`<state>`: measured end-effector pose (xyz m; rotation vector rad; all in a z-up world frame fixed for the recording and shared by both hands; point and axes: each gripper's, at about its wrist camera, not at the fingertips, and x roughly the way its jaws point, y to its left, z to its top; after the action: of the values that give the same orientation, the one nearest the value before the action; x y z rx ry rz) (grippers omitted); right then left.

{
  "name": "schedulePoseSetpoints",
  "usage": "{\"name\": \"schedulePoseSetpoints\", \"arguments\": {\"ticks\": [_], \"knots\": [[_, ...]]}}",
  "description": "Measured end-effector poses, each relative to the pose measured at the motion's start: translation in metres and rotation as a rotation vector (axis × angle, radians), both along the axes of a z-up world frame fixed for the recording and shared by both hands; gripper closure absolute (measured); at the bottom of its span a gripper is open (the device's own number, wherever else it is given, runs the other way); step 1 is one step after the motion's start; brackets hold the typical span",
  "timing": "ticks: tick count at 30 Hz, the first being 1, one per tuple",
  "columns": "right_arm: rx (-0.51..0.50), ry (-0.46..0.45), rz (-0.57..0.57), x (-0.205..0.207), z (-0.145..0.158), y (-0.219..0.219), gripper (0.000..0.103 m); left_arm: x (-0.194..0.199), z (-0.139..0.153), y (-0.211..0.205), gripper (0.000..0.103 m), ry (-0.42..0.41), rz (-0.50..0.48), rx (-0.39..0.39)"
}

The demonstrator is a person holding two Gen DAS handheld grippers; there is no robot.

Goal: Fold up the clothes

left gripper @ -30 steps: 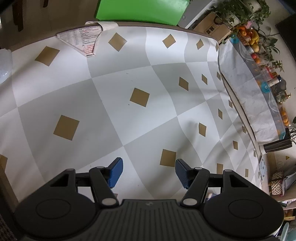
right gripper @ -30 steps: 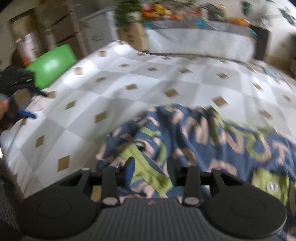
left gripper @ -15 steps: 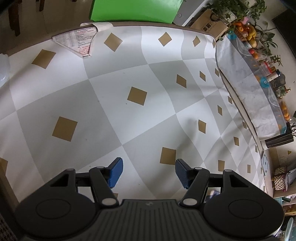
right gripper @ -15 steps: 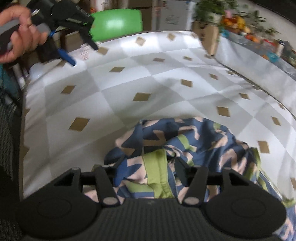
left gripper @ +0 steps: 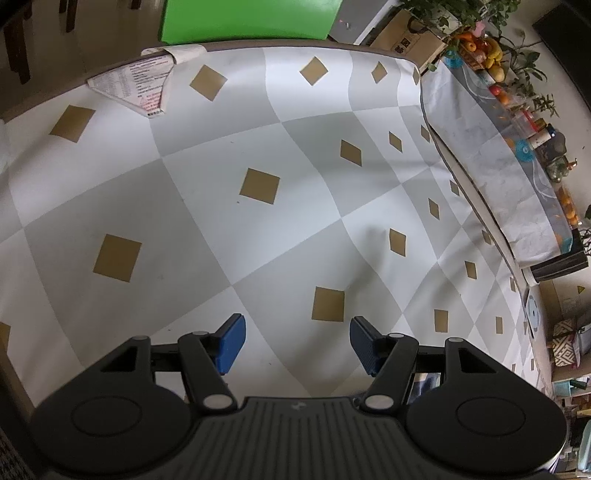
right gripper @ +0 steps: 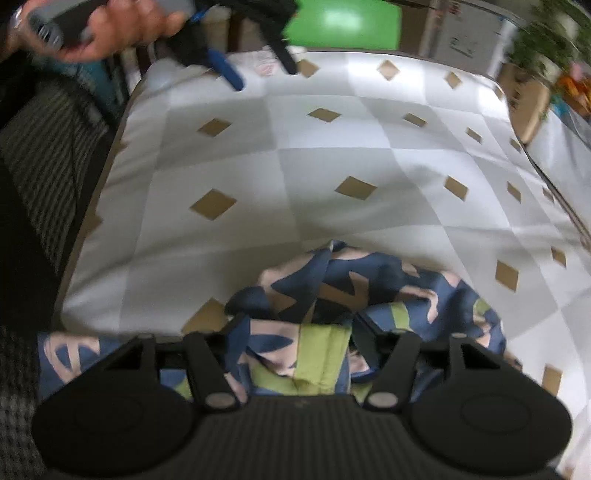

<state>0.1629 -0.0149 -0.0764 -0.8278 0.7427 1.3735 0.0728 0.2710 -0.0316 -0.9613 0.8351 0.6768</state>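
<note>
Here, crumpled garment (right gripper: 369, 295) between right gripper (right gripper: 295, 336) jaws.

The left tool (left gripper: 297, 341) is matt black plastic with ribbed blue pads (left gripper: 231, 343). The desk (left gripper: 258, 236) wears a smooth, faintly sheeny checked cloth. A folded printed paper (left gripper: 136, 86) lies on it. The garment (right gripper: 362, 295) is soft, crumpled patterned cloth. A green board (left gripper: 247, 16) looks smooth.
</note>
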Motion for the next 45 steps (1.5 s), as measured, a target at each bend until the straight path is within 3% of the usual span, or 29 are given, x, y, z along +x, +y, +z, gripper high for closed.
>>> {"name": "schedulePoseSetpoints", "arguments": {"ticks": [7, 11, 14, 17, 19, 22, 26, 29, 32, 33, 36, 42, 45], "knots": [[-0.030, -0.030, 0.117, -0.007, -0.001, 0.012, 0.043, 0.006, -0.001, -0.006, 0.042, 0.005, -0.016, 0.003], [-0.107, -0.069, 0.201, -0.017, -0.011, 0.021, 0.044, 0.008, -0.001, -0.008, 0.042, 0.006, -0.019, -0.001], [-0.178, -0.070, 0.204, -0.020, -0.018, 0.026, 0.048, 0.010, -0.001, -0.009, 0.042, 0.006, -0.025, -0.003], [-0.186, -0.049, 0.177, -0.022, -0.015, 0.024, 0.061, 0.010, -0.001, -0.010, 0.042, 0.002, -0.023, -0.010], [-0.175, -0.051, 0.139, -0.024, -0.012, 0.021, 0.077, 0.010, -0.001, -0.010, 0.042, -0.002, -0.023, -0.015], [-0.144, -0.039, 0.089, -0.025, -0.005, 0.017, 0.089, 0.009, 0.001, -0.010, 0.042, -0.008, -0.024, -0.013], [-0.161, -0.091, 0.094, -0.035, -0.007, 0.016, 0.100, 0.005, 0.001, -0.007, 0.042, -0.020, -0.011, -0.029], [-0.151, -0.100, 0.072, -0.038, -0.007, 0.017, 0.100, 0.004, 0.001, -0.006, 0.042, -0.023, -0.007, -0.030], [-0.124, -0.102, 0.080, -0.041, -0.002, 0.017, 0.088, 0.002, 0.002, -0.005, 0.042, -0.031, -0.003, -0.041], [-0.113, -0.109, 0.088, -0.043, -0.001, 0.018, 0.078, 0.002, 0.001, -0.005, 0.042, -0.032, -0.002, -0.043], [-0.123, -0.131, 0.134, -0.050, -0.002, 0.023, 0.073, 0.003, 0.001, -0.004, 0.042, -0.033, 0.000, -0.047], [-0.185, -0.221, 0.234, -0.067, -0.019, 0.032, 0.072, 0.004, 0.000, -0.005, 0.042, -0.032, -0.001, -0.051], [-0.208, -0.271, 0.256, -0.074, -0.027, 0.033, 0.077, 0.004, 0.000, -0.005, 0.042, -0.031, -0.001, -0.053]]}}
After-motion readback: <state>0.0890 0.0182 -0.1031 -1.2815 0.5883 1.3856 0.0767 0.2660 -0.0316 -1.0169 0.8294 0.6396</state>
